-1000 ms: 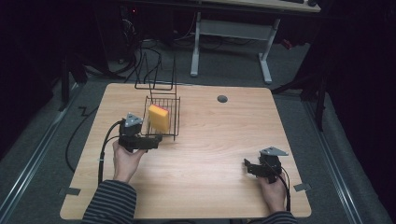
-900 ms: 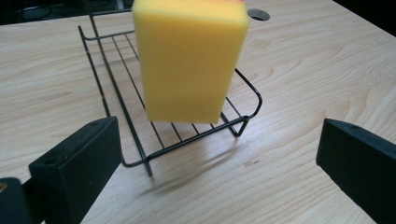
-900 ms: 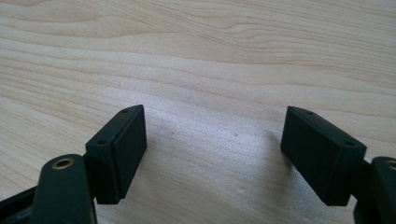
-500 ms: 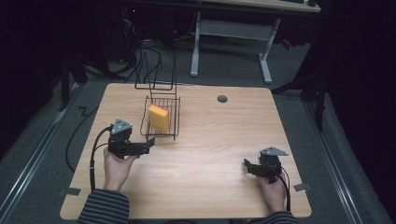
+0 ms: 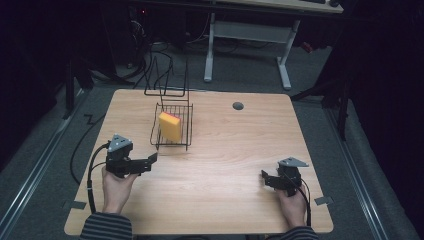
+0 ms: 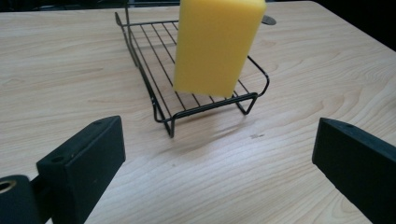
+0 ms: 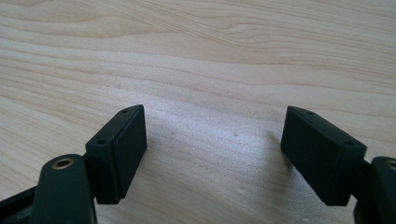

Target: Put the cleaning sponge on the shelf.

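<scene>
Yellow foam makes up the sponge (image 5: 170,126), a rectangular block with a thin pink layer seen along its upper edge in the high view. It is stood on end in the black wire rack (image 5: 186,131), so that its long axis runs nearly upright, tilted slightly, with one broad yellow face turned toward the person's side of the table. In the left gripper view the sponge (image 6: 215,44) is seen resting on the wires of the rack (image 6: 154,79), near the rack's close end, and nothing else is touching it.

The rack is set on the wooden table (image 5: 225,165), left of centre and toward the far edge; its long side runs away from the person. A small dark round grommet (image 5: 238,105) is set into the tabletop to the right of the rack.

The left gripper (image 5: 150,159) is held just short of the rack, pointed toward it, with its jaws spread wide and nothing between them. The right gripper (image 5: 263,176) is held well apart, near the table's right front corner; its jaws are likewise parted wide over bare wood, and nothing is gripped.
</scene>
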Demonstrator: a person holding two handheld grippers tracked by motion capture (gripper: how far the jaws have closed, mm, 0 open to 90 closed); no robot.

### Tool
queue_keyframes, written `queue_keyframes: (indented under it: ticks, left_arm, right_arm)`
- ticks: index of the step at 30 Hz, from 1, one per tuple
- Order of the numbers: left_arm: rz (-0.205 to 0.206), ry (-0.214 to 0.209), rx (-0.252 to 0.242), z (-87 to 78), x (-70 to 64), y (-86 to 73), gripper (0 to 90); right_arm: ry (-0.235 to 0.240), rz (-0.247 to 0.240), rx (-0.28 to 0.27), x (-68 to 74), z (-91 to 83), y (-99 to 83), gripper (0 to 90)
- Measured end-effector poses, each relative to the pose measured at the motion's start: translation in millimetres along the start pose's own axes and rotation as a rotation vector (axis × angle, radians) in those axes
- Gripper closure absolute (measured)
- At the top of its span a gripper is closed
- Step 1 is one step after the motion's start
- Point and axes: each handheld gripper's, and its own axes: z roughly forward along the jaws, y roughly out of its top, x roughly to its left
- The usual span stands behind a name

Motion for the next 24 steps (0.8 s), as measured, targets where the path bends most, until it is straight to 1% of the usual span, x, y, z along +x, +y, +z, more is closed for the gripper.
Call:
queue_keyframes:
  ticks: [7, 10, 13, 15, 24]
  left_arm:
    - [-0.016, 0.015, -0.002, -8.6, 6.9, -9.4, 4.4]
    - [-0.009, 0.023, -0.026, -13.6, 7.9, -13.3, 6.8]
    - [-0.009, 0.023, -0.024, -15.6, 9.1, -17.2, 7.3]
    - [-0.008, 0.034, -0.023, -16.5, 10.3, -21.4, 7.7]
    - [-0.045, 0.042, -0.016, -17.5, 20.4, -41.0, 9.8]
  right_arm:
    - [0.000, 0.000, 0.000, 0.1, 0.0, 0.0, 22.8]
    - [0.000, 0.000, 0.000, 0.1, -0.1, 0.0, 22.8]
    - [-0.001, 0.001, 0.000, 0.2, -0.1, 0.0, 22.8]
    - [-0.001, 0.000, 0.000, 0.1, 0.0, 0.0, 22.8]
    - [-0.001, 0.000, 0.000, 0.2, -0.1, 0.0, 22.8]
